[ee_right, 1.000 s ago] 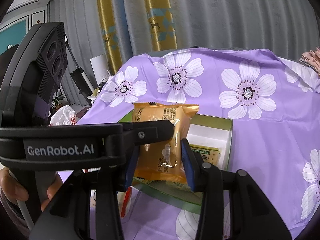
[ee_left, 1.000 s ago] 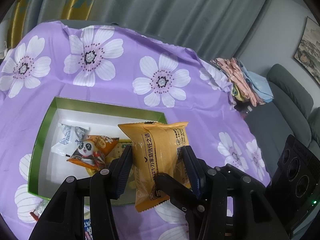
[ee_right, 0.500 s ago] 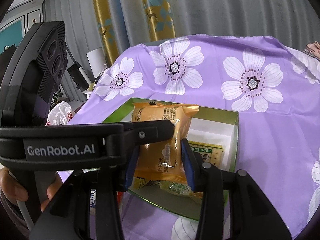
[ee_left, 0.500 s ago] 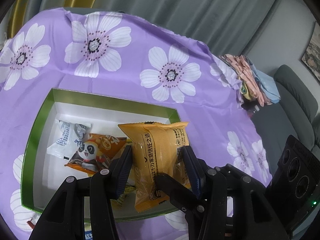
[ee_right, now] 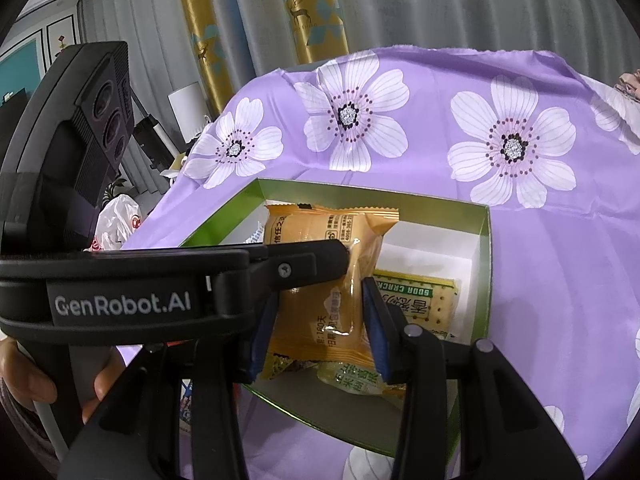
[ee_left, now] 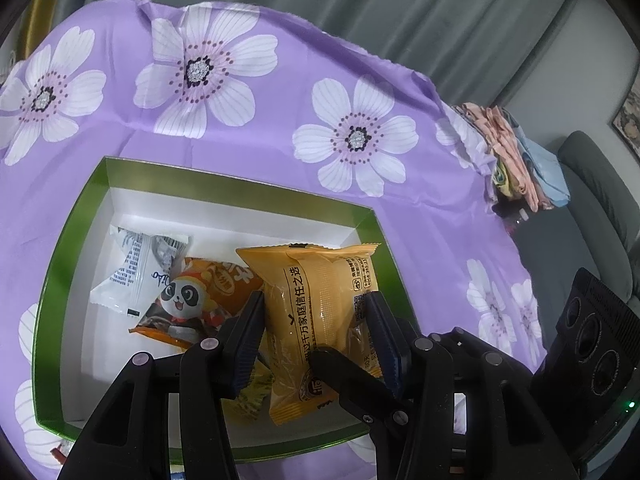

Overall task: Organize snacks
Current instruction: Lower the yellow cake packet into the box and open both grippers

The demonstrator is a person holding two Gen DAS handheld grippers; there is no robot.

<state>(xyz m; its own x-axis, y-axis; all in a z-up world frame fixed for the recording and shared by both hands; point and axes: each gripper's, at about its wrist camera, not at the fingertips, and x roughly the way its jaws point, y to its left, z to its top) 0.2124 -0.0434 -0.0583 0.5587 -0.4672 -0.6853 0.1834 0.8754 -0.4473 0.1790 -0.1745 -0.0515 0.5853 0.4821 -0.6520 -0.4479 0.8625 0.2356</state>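
Both grippers hold one orange snack packet [ee_left: 320, 304] above a green box with a white inside [ee_left: 224, 184]. My left gripper [ee_left: 316, 316] is shut on the packet, one finger on each side. In the right wrist view my right gripper [ee_right: 320, 320] is shut on the same packet [ee_right: 324, 276], and a finger of the left gripper [ee_right: 304, 264] crosses in front of it. A white packet [ee_left: 136, 264] and a panda packet [ee_left: 200, 300] lie in the box. A green soda cracker packet [ee_right: 416, 300] lies there too.
The box rim [ee_right: 486, 264] stands on a purple flowered tablecloth [ee_left: 280, 128]. Folded cloths [ee_left: 516, 160] lie at the table's far right edge, next to a grey sofa [ee_left: 600, 200]. A white plastic bag [ee_right: 120, 220] sits beyond the left edge. Curtains hang behind.
Both grippers have carried the orange packet forward and down over the box. More of the box interior and its snacks now shows. The grip has not changed.
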